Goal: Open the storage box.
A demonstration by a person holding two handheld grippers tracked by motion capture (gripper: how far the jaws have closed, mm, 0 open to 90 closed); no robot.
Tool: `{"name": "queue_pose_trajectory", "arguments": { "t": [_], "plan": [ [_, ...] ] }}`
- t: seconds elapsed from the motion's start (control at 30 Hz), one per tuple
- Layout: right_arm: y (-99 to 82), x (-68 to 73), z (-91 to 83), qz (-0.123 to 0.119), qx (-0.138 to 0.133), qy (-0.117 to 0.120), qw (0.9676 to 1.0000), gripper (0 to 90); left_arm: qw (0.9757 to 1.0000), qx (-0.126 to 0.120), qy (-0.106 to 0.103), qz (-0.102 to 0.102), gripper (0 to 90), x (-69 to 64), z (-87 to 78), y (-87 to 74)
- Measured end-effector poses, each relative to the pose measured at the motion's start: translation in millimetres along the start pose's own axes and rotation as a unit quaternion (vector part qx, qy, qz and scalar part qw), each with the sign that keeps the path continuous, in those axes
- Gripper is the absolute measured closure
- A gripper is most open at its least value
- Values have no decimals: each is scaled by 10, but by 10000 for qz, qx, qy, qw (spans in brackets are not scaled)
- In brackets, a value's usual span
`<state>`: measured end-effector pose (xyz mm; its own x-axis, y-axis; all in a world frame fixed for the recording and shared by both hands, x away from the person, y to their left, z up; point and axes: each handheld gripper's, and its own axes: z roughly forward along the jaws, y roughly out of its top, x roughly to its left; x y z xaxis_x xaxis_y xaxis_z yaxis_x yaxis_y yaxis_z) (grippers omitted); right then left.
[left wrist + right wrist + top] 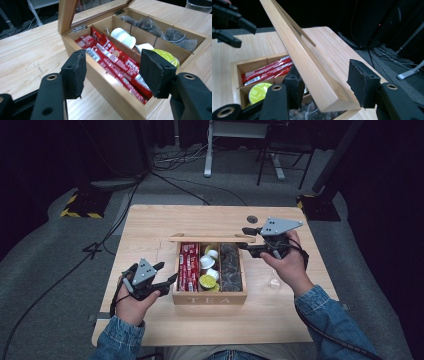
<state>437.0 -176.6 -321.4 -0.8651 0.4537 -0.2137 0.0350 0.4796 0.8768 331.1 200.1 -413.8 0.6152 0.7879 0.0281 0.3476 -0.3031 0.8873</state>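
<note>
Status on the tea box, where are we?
Done: lid is raised upright, compartments exposed. In hand: right gripper straddles the lid's corner, jaws apart around it. Left gripper is open beside the tea box, aimed at the red sachets. Nothing taken out yet.

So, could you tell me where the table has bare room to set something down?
Bare wood lies left of the tea box, beyond the left gripper, and along the near edge. Right of the box it is tighter: the right gripper at the raised lid, plus a clear cup.

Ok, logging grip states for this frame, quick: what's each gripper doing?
Left gripper: open, holding nothing, beside the wooden tea box.
Right gripper: open, fingers either side of the box's raised wooden lid, not clamped.
</note>
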Motion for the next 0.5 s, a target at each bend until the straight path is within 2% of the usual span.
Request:
{"name": "queue_pose_trajectory", "arguments": {
  "t": [0.33,0.5],
  "plan": [
    [102,-194,82,106,-239,-88,9996,521,9996,49,243,-93,392,30,-175,-159],
    [165,-315,137,129,-310,-196,9992,530,9992,116,321,-225,390,50,-229,-255]
  ]
}}
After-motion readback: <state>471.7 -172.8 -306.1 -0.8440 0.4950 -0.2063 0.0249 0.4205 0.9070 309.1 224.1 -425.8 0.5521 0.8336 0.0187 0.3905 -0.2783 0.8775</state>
